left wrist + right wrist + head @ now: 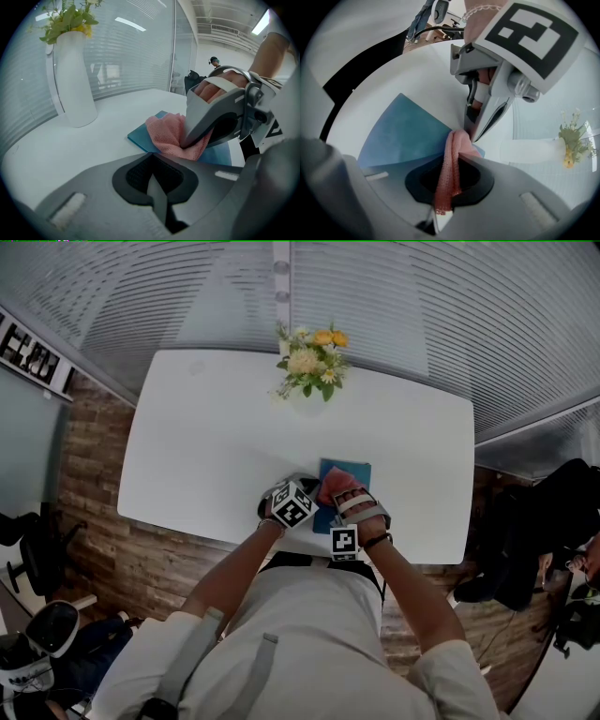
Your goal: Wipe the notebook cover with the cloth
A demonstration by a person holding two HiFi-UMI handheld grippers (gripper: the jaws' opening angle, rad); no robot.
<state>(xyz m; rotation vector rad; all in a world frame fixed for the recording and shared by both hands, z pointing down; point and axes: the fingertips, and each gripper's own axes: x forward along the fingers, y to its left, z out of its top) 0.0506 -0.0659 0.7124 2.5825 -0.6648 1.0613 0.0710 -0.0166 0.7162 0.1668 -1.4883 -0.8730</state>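
The right gripper point(451, 180) is pinching the soft, loosely woven pink cloth point(457, 145), which is resting on the flat blue notebook point(403, 136) near the front edge of the glossy white table point(206, 446). The left gripper point(154, 180) is closed and holding nothing. I am thinking the thin, smooth notebook may slide off while being rubbed, because nothing is clearly holding it down

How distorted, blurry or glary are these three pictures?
Head view: wide-angle bowing curves the table edges; the light is soft and even. Left gripper view: fisheye with black corners, near jaws blurred, ceiling lamp glaring top right. Right gripper view: same black corners, cloth soft up close.
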